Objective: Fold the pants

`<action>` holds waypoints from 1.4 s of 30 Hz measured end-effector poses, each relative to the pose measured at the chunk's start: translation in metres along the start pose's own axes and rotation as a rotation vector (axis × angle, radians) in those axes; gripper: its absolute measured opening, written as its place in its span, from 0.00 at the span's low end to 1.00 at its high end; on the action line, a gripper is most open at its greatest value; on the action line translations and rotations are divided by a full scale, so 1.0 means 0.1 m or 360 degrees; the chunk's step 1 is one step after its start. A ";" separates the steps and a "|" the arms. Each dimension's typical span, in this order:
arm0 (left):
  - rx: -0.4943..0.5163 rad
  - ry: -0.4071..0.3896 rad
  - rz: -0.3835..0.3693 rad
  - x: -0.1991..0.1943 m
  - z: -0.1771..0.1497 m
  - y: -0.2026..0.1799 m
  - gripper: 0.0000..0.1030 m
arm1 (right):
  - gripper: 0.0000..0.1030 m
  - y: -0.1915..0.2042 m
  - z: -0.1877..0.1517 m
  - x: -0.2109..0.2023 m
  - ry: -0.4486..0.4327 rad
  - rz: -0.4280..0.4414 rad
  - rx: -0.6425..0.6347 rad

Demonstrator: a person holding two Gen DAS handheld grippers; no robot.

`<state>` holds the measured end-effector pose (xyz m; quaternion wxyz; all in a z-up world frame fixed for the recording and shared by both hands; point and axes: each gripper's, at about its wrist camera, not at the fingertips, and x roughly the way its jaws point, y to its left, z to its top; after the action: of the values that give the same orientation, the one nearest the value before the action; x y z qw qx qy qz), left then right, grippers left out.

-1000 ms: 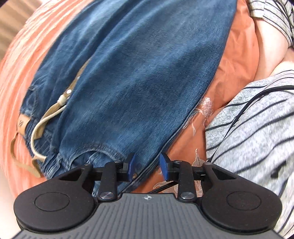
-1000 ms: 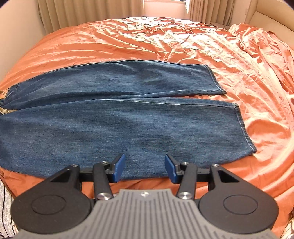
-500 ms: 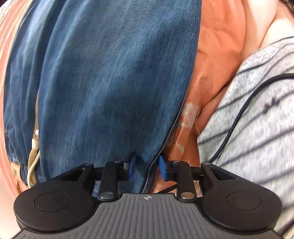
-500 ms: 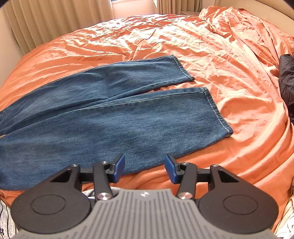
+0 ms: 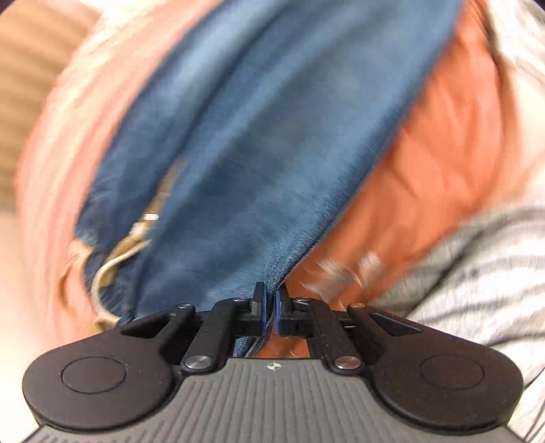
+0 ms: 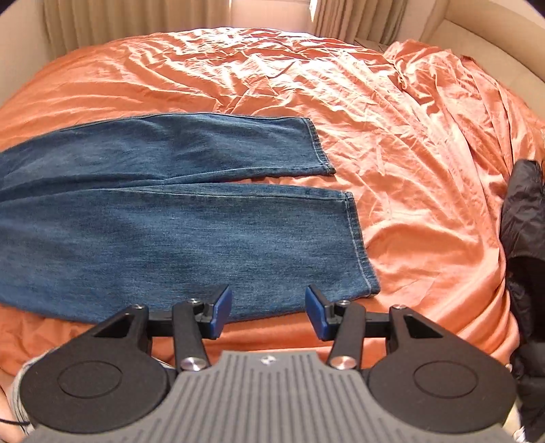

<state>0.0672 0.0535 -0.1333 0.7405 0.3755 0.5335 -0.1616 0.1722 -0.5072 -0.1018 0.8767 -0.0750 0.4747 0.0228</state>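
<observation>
Blue jeans [image 6: 163, 221] lie flat on an orange bed sheet [image 6: 391, 119], legs side by side, hems toward the right. The left wrist view is blurred: the jeans [image 5: 265, 143] run up from the waist end, where a tan drawstring [image 5: 112, 262] shows at the left. My left gripper [image 5: 269, 306] is shut on the jeans' near edge, with denim pinched between the blue pads. My right gripper [image 6: 269, 311] hovers open just off the near leg's lower edge, close to its hem, nothing between its fingers.
A grey striped garment on a person [image 5: 477, 272] fills the right of the left wrist view. A black jacket [image 6: 524, 238] lies at the bed's right edge. Beige curtains [image 6: 136, 17] hang behind the bed. The wrinkled sheet stretches wide beyond the hems.
My left gripper has closed on the jeans' edge and shifted, blurring its view. My right gripper has slid along the near leg toward the hems, jaws unchanged.
</observation>
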 end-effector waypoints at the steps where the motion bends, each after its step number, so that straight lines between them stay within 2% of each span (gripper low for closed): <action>1: -0.0089 -0.0041 0.0011 -0.11 -0.01 0.11 0.04 | 0.44 -0.02 0.01 -0.01 -0.0003 0.0007 -0.0036; 5: -0.0337 -0.0165 0.0059 -0.34 0.07 0.38 0.04 | 0.43 -0.09 0.01 0.00 0.0011 0.0007 -0.0287; 9: -0.0456 -0.0164 0.0093 -0.50 0.19 0.59 0.04 | 0.26 -0.16 -0.05 0.08 0.0059 -0.0082 -0.0569; 10: -0.0469 -0.0158 0.0110 -0.51 0.22 0.63 0.04 | 0.24 -0.20 -0.06 0.09 0.0073 -0.0093 -0.0624; 17: -0.0511 -0.0115 0.0150 -0.53 0.40 0.85 0.04 | 0.24 -0.41 -0.27 0.20 0.0155 -0.0082 -0.0972; 19: -0.0494 -0.0067 0.0167 -0.52 0.46 0.80 0.04 | 0.27 -0.39 -0.35 0.25 0.0133 -0.0054 -0.1042; 21: -0.0496 -0.0045 0.0187 -0.52 0.51 0.79 0.04 | 0.36 -0.34 -0.44 0.31 0.0102 -0.0044 -0.1146; 25: -0.0540 -0.0016 0.0206 -0.57 0.57 0.79 0.04 | 0.35 -0.11 -0.67 0.50 0.0003 -0.0086 -0.1479; 28: -0.0571 0.0003 0.0216 -0.59 0.58 0.80 0.04 | 0.34 0.01 -0.78 0.68 -0.0029 -0.0118 -0.1619; 30: -0.0596 0.0013 0.0219 -0.60 0.57 0.80 0.04 | 0.30 0.05 -0.83 0.80 -0.0043 -0.0153 -0.1660; 32: -0.0622 0.0018 0.0220 -0.61 0.55 0.79 0.04 | 0.16 0.07 -0.86 0.91 -0.0074 -0.0196 -0.1669; 33: -0.0630 0.0017 0.0222 -0.61 0.53 0.79 0.04 | 0.03 0.07 -0.86 0.92 -0.0103 -0.0220 -0.1666; 34: -0.0642 0.0017 0.0222 -0.62 0.52 0.78 0.04 | 0.00 0.07 -0.86 0.91 -0.0164 -0.0260 -0.1662; 36: -0.0669 0.0013 0.0236 -0.64 0.49 0.78 0.04 | 0.00 0.06 -0.82 0.82 -0.0256 -0.0310 -0.1610; 42: -0.0699 -0.0044 0.0333 -0.84 0.48 0.87 0.04 | 0.00 -0.02 -0.26 0.26 -0.0508 -0.0452 -0.1274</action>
<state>0.1233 0.0626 -0.0163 0.8242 0.2564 0.5039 0.0307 0.1652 -0.5143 -0.1373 0.8354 -0.4679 0.2723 0.0953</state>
